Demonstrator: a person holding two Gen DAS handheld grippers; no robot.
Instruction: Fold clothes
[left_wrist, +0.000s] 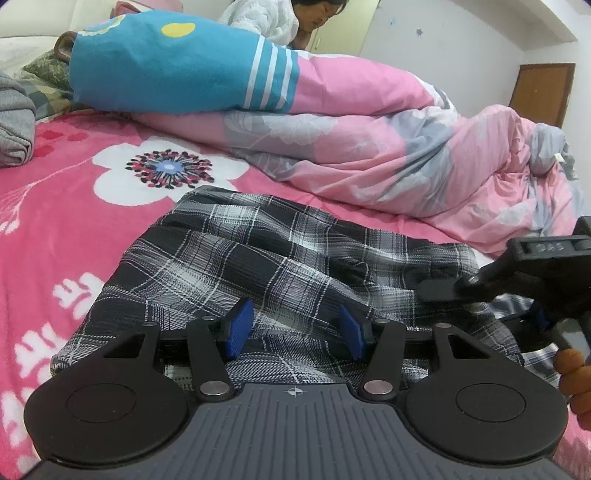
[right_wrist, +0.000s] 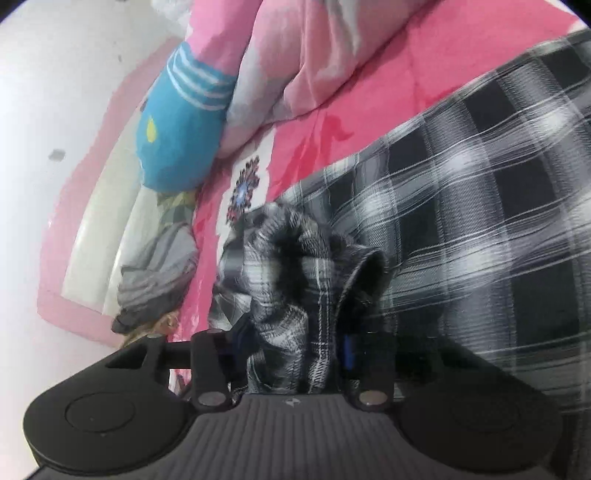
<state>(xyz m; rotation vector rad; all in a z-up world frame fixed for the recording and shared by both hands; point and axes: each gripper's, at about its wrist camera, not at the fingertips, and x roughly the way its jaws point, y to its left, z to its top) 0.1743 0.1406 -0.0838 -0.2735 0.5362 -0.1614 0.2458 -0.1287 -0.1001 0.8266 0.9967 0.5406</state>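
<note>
A black-and-white plaid garment lies crumpled on the pink flowered bed sheet. My left gripper hovers low over its near edge, blue pads apart, with cloth lying below them and nothing pinched. My right gripper comes in from the right, a hand on its handle. In the right wrist view, which is rolled sideways, a bunched fold of the plaid garment fills the gap of my right gripper, and the pads press on it.
A rolled pink and grey quilt with a blue end lies across the bed behind the garment. A folded grey garment sits at the far left. A person leans on the far side. A brown door stands at the right.
</note>
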